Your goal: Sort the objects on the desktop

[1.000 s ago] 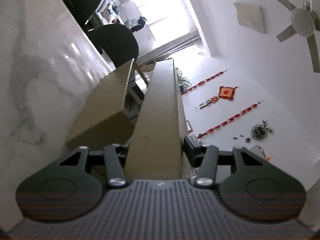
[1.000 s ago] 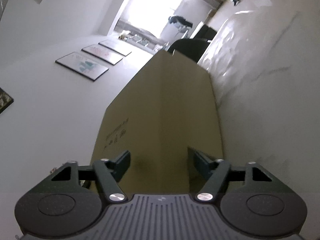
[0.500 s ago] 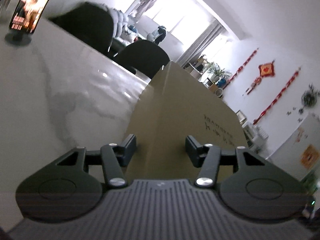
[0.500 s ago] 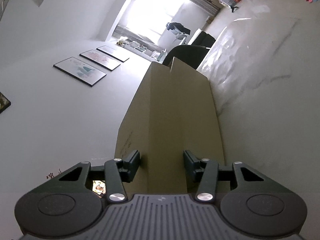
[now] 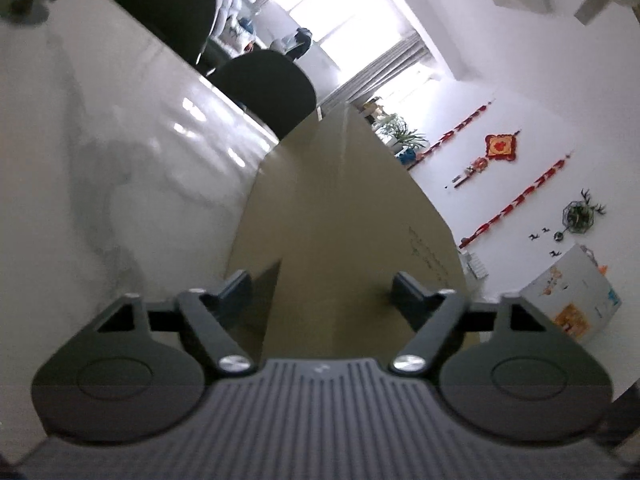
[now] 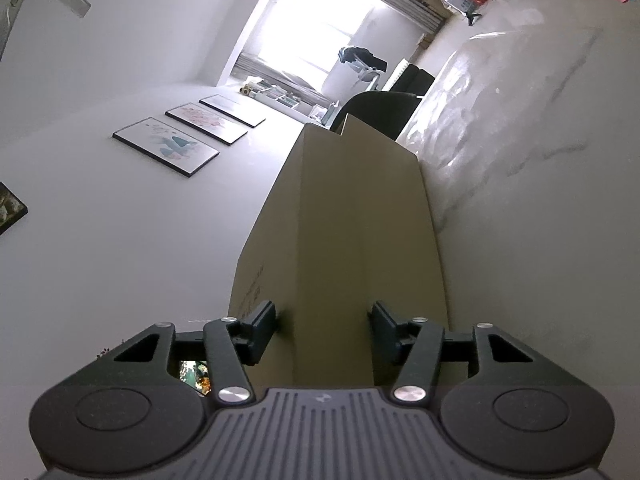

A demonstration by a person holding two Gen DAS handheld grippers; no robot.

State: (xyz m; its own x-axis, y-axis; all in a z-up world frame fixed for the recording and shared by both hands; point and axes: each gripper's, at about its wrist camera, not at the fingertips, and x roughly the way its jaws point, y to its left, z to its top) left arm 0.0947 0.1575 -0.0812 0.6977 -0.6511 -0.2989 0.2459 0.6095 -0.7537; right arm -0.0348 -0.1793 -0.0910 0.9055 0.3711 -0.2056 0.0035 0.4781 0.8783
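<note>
The left gripper (image 5: 322,286) has just been opening; its 2 dark fingers (image 5: 239,286) stand apart on either side of a folded tan cardboard box (image 5: 340,216), neither pad pressing it. The box rests against the white marble-patterned table (image 5: 100,160), with a black chair (image 5: 268,88) beyond.

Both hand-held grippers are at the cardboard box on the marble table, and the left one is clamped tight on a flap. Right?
Not quite. In the left wrist view the left hand-held gripper has just been opening; its pads stand clear of the cardboard box, which lies between them. The right hand-held gripper also straddles the box on the marble table.
</note>
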